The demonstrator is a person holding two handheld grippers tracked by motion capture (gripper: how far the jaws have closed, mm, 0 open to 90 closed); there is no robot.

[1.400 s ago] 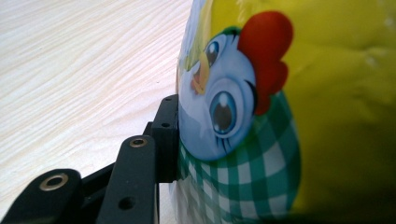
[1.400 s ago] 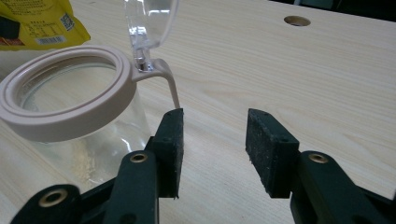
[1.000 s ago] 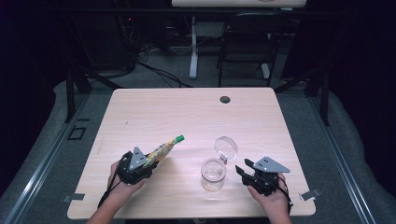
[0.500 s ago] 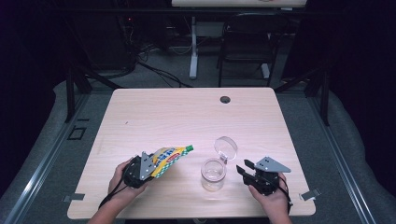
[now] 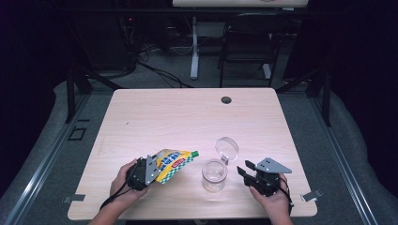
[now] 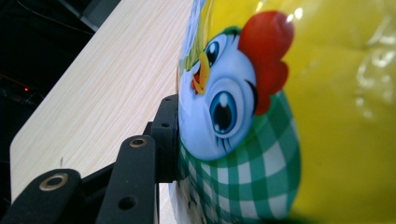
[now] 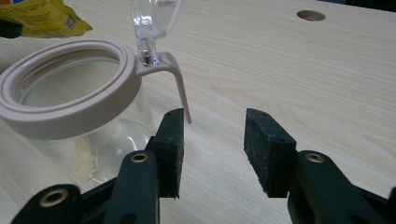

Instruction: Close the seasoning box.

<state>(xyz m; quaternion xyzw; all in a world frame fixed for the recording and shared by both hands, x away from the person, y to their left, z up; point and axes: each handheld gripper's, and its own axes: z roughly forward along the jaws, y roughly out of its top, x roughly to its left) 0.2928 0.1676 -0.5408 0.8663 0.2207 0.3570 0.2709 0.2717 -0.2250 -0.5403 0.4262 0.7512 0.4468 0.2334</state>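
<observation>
Since a second ago, the pouch [image 5: 173, 164] has turned in the left gripper [image 5: 149, 169]: then it stood edge-on and slanted up toward the far right, now its printed yellow face with green check lies open to the high view, green cap pointing right toward the jar [image 5: 214, 175]. The left hand [image 5: 123, 183] has shifted only slightly along the near edge of the worktop [image 5: 187, 117]. The right gripper [image 5: 247, 171] has kept its place; its jaws have just been closing a little and then eased back, with nothing between them.

Left gripper: held in the left hand at the near left of the worktop, pointing right, jaws pinching the pouch. In the left gripper view one black jaw presses the pouch's [image 6: 261, 121] side, beside a printed chicken face; the other jaw is hidden behind the pouch.

Right gripper [image 7: 212, 140]: held in the right hand [image 5: 272, 199] at the near right, pointing left at the jar, jaws spread and empty. In the right gripper view the jar's [image 7: 70, 93] beige rim tab hangs just beyond the left-hand jaw; I cannot tell if they touch.

Jar: clear, upright on the worktop between the two grippers, its clear lid [image 5: 227, 147] hinged open on the far side.
</observation>
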